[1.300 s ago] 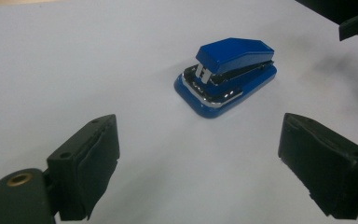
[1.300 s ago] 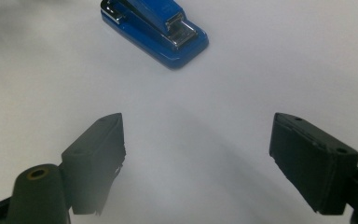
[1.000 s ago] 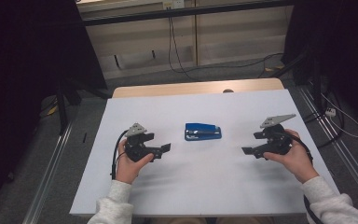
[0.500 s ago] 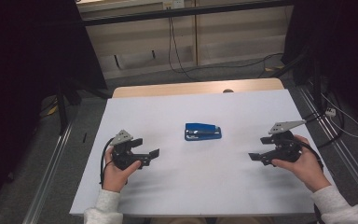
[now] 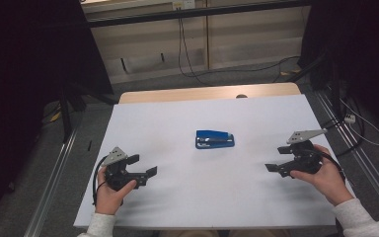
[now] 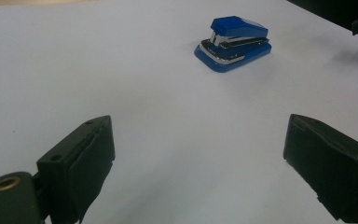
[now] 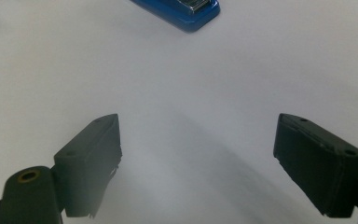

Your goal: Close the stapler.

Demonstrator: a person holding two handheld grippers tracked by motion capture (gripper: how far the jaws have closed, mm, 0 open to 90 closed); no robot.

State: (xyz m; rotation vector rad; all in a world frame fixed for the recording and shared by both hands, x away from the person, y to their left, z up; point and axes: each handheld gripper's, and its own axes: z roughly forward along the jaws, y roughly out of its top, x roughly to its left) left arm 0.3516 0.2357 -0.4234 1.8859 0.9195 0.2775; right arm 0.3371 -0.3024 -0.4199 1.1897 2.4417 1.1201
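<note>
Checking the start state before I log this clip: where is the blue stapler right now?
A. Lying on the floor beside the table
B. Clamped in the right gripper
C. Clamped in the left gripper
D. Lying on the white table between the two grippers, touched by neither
D: the blue stapler lies on the white table, apart from the left gripper and the right gripper, both with fingers spread open and empty.

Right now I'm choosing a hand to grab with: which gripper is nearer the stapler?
The right gripper, though narrowly. It sits level with the stapler; the left gripper hangs lower, toward the near table edge.
</note>
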